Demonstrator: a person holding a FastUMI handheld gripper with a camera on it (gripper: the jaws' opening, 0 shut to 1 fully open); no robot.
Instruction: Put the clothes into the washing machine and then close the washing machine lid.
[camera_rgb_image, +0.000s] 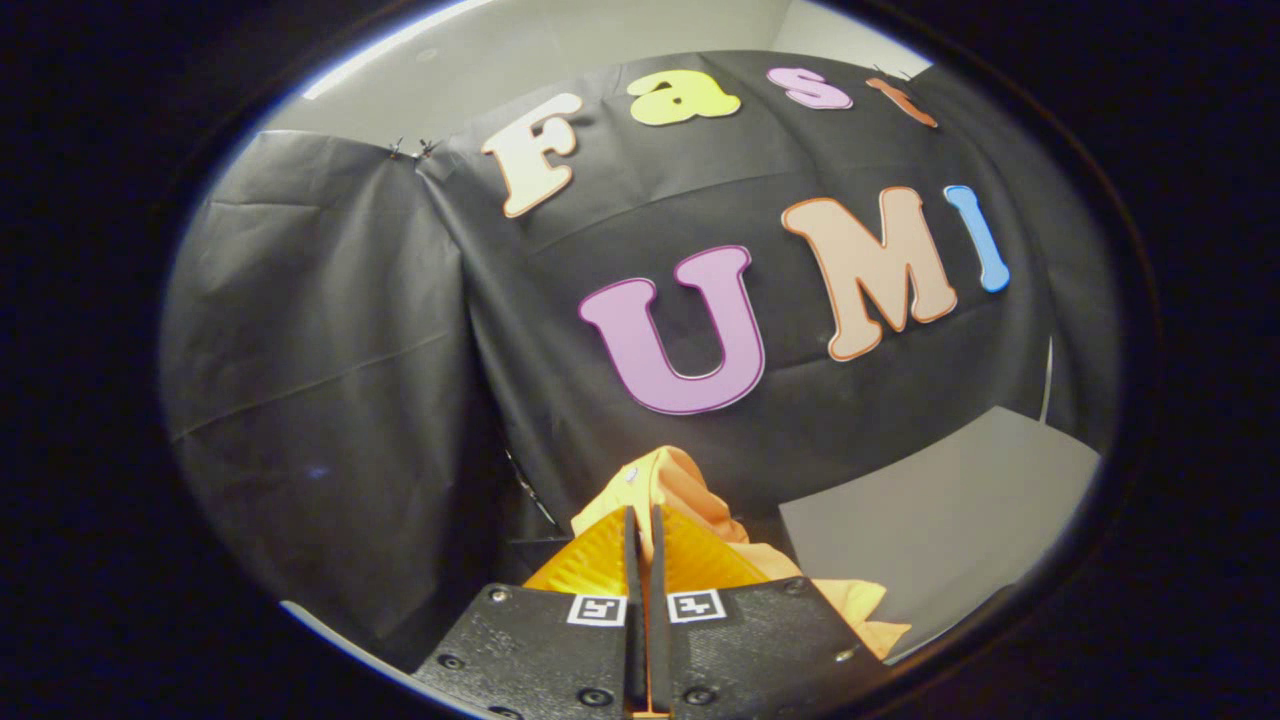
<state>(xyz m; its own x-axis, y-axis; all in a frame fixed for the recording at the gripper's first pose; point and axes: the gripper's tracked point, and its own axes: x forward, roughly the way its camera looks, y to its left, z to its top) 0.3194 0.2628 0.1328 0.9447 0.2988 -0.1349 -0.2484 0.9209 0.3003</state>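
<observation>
Clothes: an orange garment (690, 500) is bunched at and just beyond the fingertips, with folds spilling down the right side of the right finger.
Gripper (643, 520): the two fingers are drawn nearly together, only a thin slit being left between them; the garment appears to be pinched there.
Grey panel (930, 510): a flat grey surface is seen to the right, beyond the garment.
Backdrop: black cloth (330, 350) is hung behind everything.

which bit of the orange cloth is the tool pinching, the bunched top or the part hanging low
The bunched top of the orange cloth: the tool is shut on it there, while the lower part hangs loose beside the fingers, near the grey panel.
</observation>
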